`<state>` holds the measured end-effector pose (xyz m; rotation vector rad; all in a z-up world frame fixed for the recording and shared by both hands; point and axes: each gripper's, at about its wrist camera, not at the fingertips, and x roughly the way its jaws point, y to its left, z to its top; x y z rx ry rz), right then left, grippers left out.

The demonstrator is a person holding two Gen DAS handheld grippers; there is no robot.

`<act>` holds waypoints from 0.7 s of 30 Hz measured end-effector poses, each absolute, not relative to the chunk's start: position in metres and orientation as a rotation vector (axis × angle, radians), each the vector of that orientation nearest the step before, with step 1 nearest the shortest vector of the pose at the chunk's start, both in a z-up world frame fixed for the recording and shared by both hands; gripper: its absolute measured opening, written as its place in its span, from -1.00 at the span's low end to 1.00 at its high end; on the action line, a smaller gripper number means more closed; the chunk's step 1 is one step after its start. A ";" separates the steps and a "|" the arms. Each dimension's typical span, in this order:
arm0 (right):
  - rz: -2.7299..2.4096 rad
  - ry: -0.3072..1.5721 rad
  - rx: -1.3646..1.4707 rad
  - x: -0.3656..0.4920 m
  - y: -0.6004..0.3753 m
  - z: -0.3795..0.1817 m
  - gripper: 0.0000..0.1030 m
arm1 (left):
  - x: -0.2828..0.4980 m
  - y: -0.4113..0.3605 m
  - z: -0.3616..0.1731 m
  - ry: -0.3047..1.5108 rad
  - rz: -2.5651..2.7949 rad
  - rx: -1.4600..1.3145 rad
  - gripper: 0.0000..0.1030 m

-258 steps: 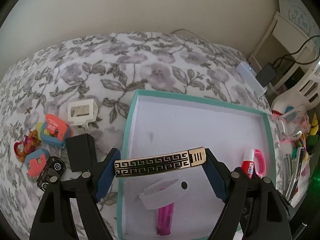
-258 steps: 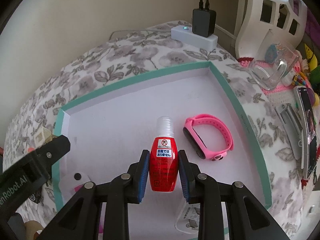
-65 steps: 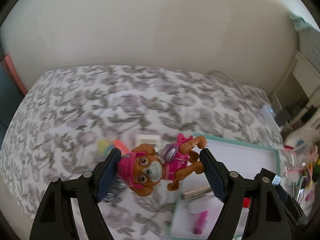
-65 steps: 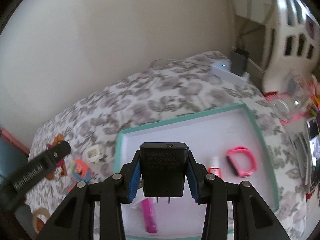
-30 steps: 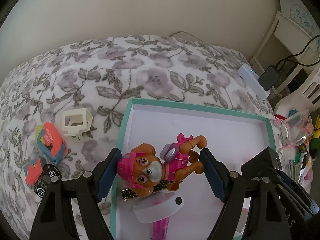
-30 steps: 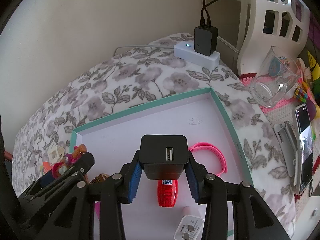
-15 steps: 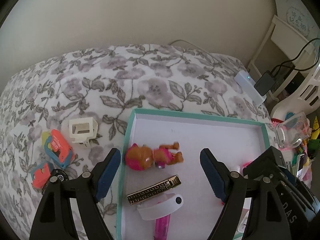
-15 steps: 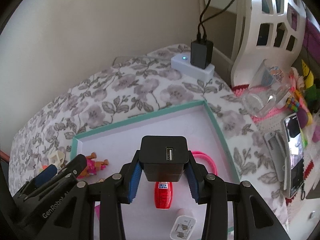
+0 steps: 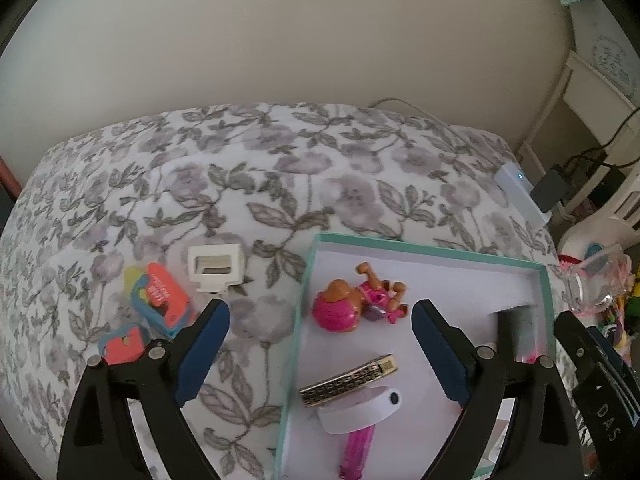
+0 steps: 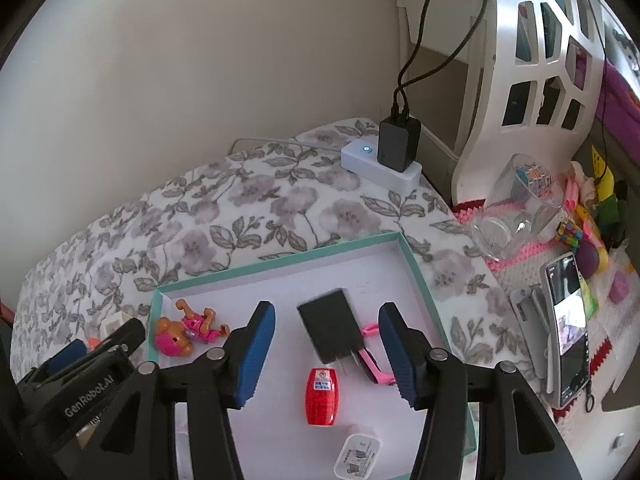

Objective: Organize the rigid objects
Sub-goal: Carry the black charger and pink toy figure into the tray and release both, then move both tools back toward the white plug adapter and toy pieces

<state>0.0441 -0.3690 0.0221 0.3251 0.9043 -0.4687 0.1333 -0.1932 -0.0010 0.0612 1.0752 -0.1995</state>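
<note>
Both the left tongs (image 9: 320, 352) and right tongs (image 10: 326, 354) are hanging spread and empty over the teal tray (image 10: 280, 258). Left of it, the white clip (image 9: 215, 267) is lying on the floral bed; light, stiff, probably best pinched across its flat sides.

We see a teal-rimmed tray (image 10: 424, 280) with a white floor holding the sorted things. A pink-and-brown toy pup (image 10: 184, 330) lies on its side in the far left corner. A black charger (image 10: 330, 330) lies flat, prongs toward us, partly over a pink band (image 10: 374, 368). A red bottle (image 10: 320, 390) lies just beside it.
</note>
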 end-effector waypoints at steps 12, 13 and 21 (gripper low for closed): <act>-0.460 0.922 0.293 0.047 -0.364 0.016 0.62 | 0.142 -0.159 -0.002 1.095 -0.049 0.034 0.88; -0.459 0.923 0.289 0.048 -0.364 0.016 0.62 | 0.142 -0.158 -0.002 1.096 -0.042 0.030 0.91; -0.454 0.941 0.264 0.050 -0.360 0.011 0.73 | 0.145 -0.142 -0.001 1.105 0.010 0.001 1.00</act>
